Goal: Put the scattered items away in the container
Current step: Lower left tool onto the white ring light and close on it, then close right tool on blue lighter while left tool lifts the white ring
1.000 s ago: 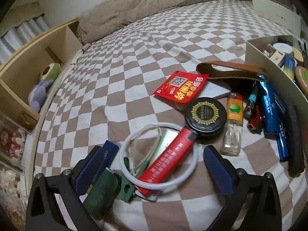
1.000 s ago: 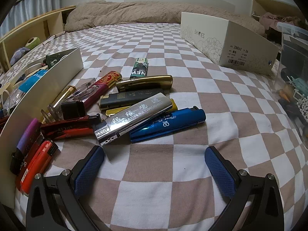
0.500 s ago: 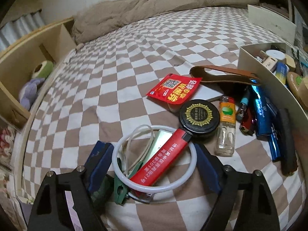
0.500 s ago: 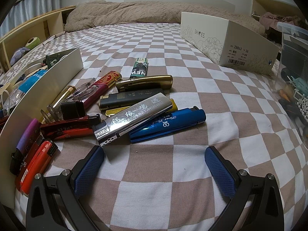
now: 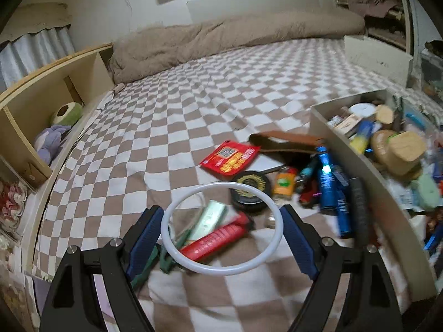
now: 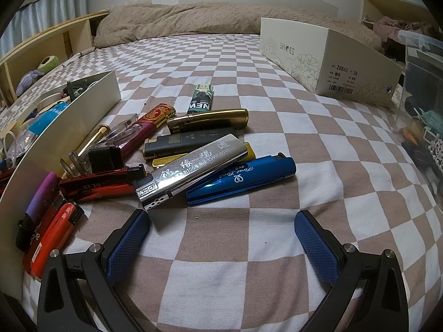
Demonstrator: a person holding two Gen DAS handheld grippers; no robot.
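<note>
Left gripper pinches the thin white plastic ring across its width; squeeze gently and clear the cream cardboard container's near wall before dropping; right gripper hovers unclenched, holding nothing.

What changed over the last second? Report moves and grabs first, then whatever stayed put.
The left gripper closed in on the white ring and lifted it off the pile, tilting up toward the container. The red tube stayed on the bedspread. The right gripper stayed open and still; the lighters, including the blue lighter, are unmoved.
</note>
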